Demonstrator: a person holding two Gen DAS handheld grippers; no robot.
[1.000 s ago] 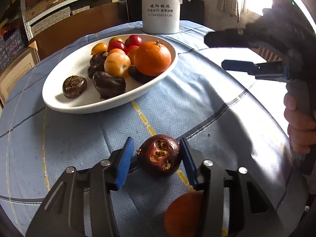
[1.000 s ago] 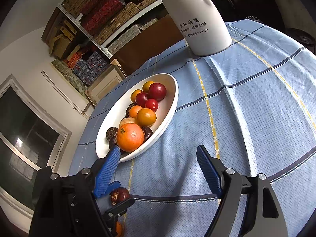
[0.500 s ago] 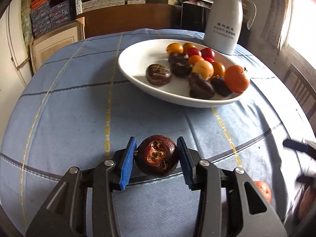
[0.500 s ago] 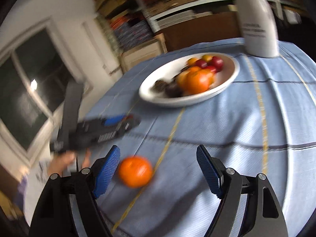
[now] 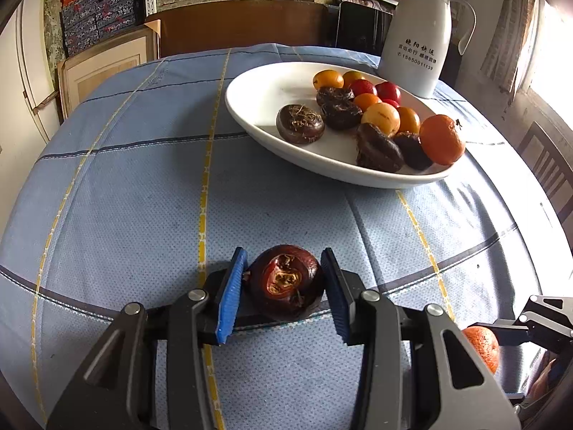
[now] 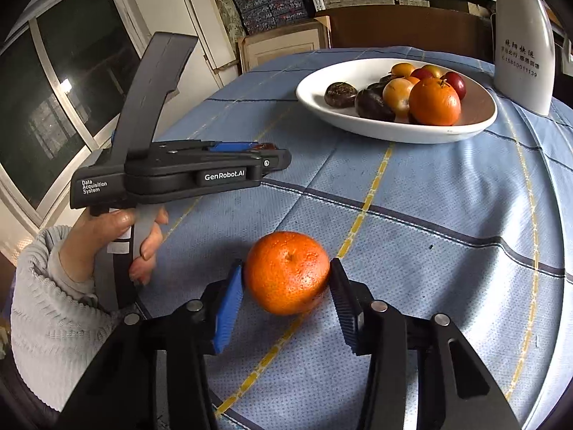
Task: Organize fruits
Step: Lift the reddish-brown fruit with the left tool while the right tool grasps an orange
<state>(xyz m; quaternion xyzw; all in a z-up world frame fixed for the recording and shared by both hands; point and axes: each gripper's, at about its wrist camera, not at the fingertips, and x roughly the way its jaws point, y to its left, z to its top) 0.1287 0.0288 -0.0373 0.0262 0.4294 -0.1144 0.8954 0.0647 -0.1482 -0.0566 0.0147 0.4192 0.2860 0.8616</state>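
Round bench point(image 5: 143, 186) under blue cloth with yellow and dark grid stripes. White oval dish point(image 5: 272, 93) of mixed fruit toward far side; white jug point(image 5: 419, 36) just behind dish; lone orange point(image 6: 286, 272) on cloth near front edge.

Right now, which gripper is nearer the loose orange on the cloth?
Right. The right gripper has its fingers either side of the orange; the left gripper holds a dark fruit off to its left.

Sharp frames, window glare upper right, fisheye-warped dark corners
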